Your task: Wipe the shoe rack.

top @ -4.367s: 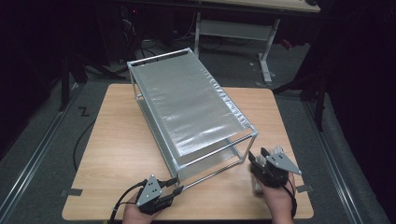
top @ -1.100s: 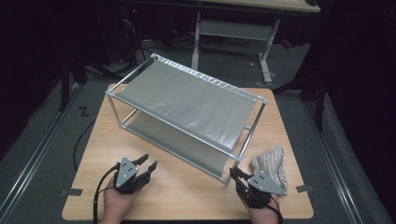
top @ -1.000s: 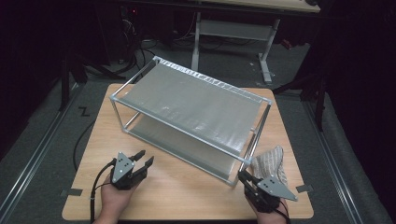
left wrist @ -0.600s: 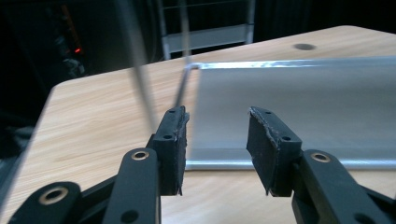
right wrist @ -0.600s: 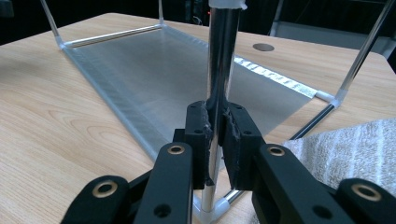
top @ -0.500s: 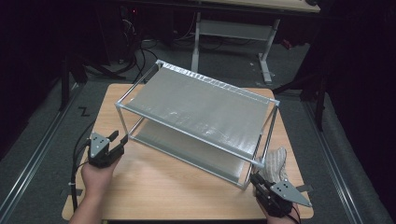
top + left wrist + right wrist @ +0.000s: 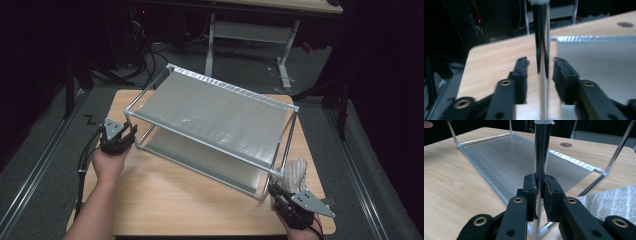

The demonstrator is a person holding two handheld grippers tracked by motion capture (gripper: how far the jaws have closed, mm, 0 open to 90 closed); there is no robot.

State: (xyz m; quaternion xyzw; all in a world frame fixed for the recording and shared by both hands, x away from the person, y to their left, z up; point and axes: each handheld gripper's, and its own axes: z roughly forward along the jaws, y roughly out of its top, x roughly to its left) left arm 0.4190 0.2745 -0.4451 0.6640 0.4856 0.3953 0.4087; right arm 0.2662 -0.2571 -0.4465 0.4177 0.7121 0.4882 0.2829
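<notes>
A two-shelf rack point(image 7: 215, 112) with chrome posts and silvery fabric shelves stands askew on the wooden table point(image 7: 165, 200). My left gripper point(image 7: 130, 134) is at its near-left corner. In the left gripper view that corner post point(image 7: 541, 37) stands between the jaws of my left gripper point(image 7: 540, 66); they have just been closing, and a gap shows on each side, so it is open. My right gripper point(image 7: 273, 190) is at the near-right corner, and in the right gripper view my right gripper point(image 7: 539, 185) is shut on that chrome post point(image 7: 541, 150), its pads pressed against it.
A white ribbed cloth point(image 7: 295, 172) lies on the table just right of the right gripper, also the cloth point(image 7: 609, 197) in the right gripper view. Cables trail from both grippers. A desk frame point(image 7: 250, 30) stands on the dark floor behind the table.
My left hand has moved left and away from me to the rack's left corner post. The rack has swung round on the table with my right gripper still shut on its post.
</notes>
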